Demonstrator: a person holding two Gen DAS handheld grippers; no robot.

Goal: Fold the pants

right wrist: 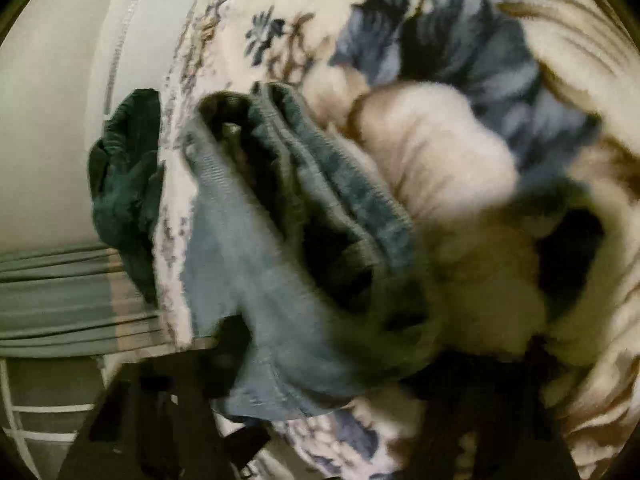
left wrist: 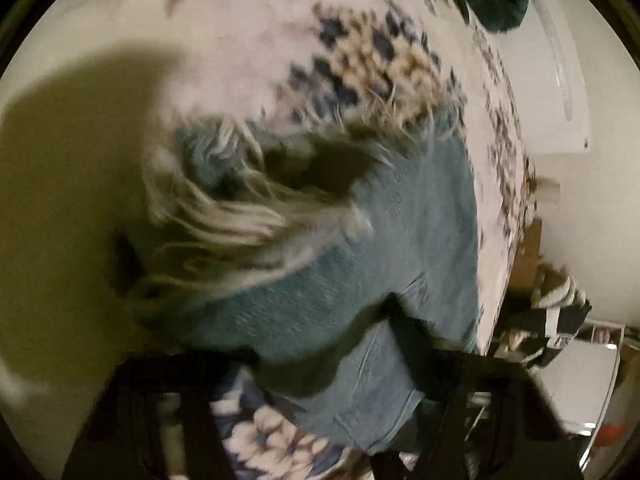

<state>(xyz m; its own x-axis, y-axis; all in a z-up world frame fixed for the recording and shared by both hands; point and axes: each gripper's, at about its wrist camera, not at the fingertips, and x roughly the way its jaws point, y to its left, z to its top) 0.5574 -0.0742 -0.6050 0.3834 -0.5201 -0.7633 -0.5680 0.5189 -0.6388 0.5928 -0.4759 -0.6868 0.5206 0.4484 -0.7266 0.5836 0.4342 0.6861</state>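
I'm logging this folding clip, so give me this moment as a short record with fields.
garment: blue denim jeans with frayed white threads, bunched, not yet folded flat
surface: cream fleece blanket with blue flowers
left gripper: denim between its fingers; grip blurred
right gripper: denim between its fingers; grip blurred
nearby: dark green cloth at the blanket's edge
image quality: motion blur

A floral blanket (right wrist: 460, 52) covers the bed. A dark green garment (right wrist: 124, 184) lies bunched at its edge. A white wall (left wrist: 568, 208) stands beyond.
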